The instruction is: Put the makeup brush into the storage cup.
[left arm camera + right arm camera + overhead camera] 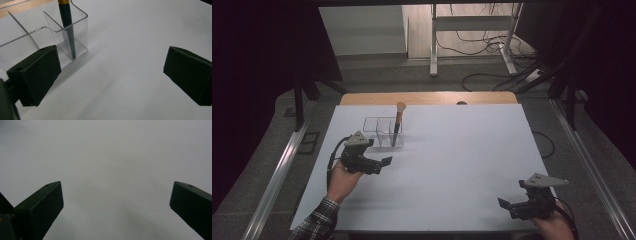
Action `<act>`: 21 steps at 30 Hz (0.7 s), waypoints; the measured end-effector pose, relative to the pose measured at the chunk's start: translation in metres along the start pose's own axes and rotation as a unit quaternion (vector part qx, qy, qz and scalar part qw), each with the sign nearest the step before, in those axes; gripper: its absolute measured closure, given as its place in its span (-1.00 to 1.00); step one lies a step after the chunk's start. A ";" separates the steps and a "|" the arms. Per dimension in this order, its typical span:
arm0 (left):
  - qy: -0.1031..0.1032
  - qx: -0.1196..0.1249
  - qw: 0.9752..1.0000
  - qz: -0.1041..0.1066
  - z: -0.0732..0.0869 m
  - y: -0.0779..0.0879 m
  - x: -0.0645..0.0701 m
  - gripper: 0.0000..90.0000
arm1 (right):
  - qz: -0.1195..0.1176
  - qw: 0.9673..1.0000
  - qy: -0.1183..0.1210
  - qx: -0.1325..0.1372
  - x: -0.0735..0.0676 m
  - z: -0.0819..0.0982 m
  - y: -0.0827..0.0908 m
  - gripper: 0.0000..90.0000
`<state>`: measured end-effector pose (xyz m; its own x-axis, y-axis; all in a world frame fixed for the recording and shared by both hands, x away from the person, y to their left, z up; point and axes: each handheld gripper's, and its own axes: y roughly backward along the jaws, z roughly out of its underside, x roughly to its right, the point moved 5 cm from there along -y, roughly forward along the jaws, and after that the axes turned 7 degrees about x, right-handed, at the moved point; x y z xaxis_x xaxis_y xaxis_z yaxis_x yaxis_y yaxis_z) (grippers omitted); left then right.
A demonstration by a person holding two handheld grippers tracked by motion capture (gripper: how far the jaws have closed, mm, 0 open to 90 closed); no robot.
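Clear acrylic organiser [382, 131], divided into compartments, standing on the white sheet [452, 165] toward the far left part of the bench; near wall partly masked in the left gripper view by that gripper's own jaw, left end cut off by the frame edge.

Make-up brush [398, 122], dark handle, gold ferrule, tan bristle head, upright with a slight lean in the organiser's rightmost compartment; tip resting on the compartment floor. Head and ferrule top cropped in the left gripper view; bristle detail too small to read in the high view.

Left gripper [379, 162], hand-held, just near-side of the organiser, not touching it; jaws wide apart, nothing between them.

Right gripper [512, 206], at the near right corner of the sheet, well apart from organiser and brush; jaws spread wide, empty, over bare white surface. Holding hand cut off by the bottom edge of the high view.

Wooden bench top [427, 98], visible as a strip beyond the sheet's far edge.

Metal frame legs [433, 45] and loose cables [482, 45] on the floor beyond the bench.

Surroundings at both sides dark, contents not legible.
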<state>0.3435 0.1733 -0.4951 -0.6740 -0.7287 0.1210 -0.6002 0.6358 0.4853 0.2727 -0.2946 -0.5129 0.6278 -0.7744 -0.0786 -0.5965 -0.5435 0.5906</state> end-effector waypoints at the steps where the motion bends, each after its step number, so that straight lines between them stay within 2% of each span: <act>1: -0.001 0.000 1.000 -0.001 0.001 0.001 0.000 -0.97 | 0.000 1.000 0.000 0.001 0.000 0.000 0.000 -1.00; 21: 0.006 -0.004 1.000 -0.004 0.012 0.013 0.004 -0.97 | 0.002 1.000 -0.002 0.006 0.001 -0.001 0.000 -1.00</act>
<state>0.3281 0.1819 -0.4993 -0.6633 -0.7374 0.1279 -0.6023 0.6274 0.4935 0.2732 -0.2952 -0.5123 0.6231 -0.7781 -0.0799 -0.6049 -0.5441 0.5815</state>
